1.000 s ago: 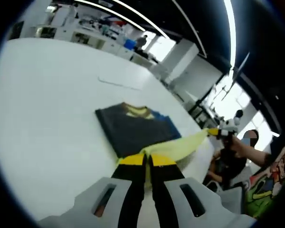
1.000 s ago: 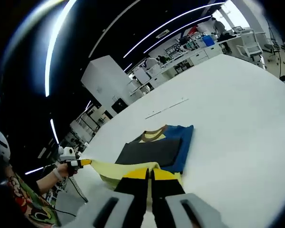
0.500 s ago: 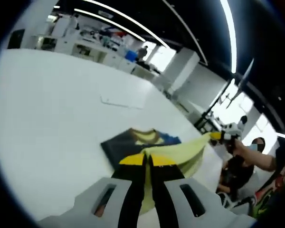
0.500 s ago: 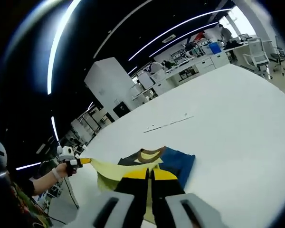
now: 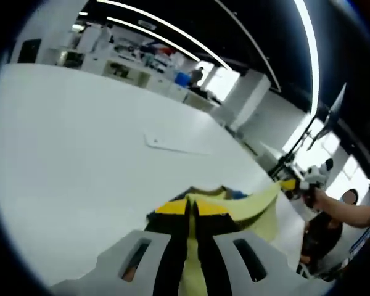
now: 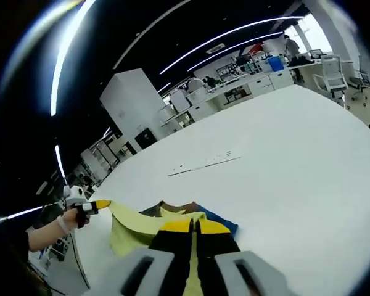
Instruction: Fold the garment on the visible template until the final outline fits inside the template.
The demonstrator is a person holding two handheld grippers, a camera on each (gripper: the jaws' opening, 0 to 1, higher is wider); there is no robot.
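Step in hand: fold of yellow hem over garment. Left gripper (image 5: 191, 208) has jaws pressed together on yellow fabric edge; right gripper (image 6: 192, 226) same, jaws closed on other corner. Garment (image 6: 172, 217) lies on white table (image 6: 283, 160) just ahead of both jaws, dark and blue part under lifted yellow band (image 5: 253, 203). Template outline: cannot tell. Thin strip (image 6: 203, 163) lies further ahead. Next move probably needs both corners carried forward level, then lowered flat.
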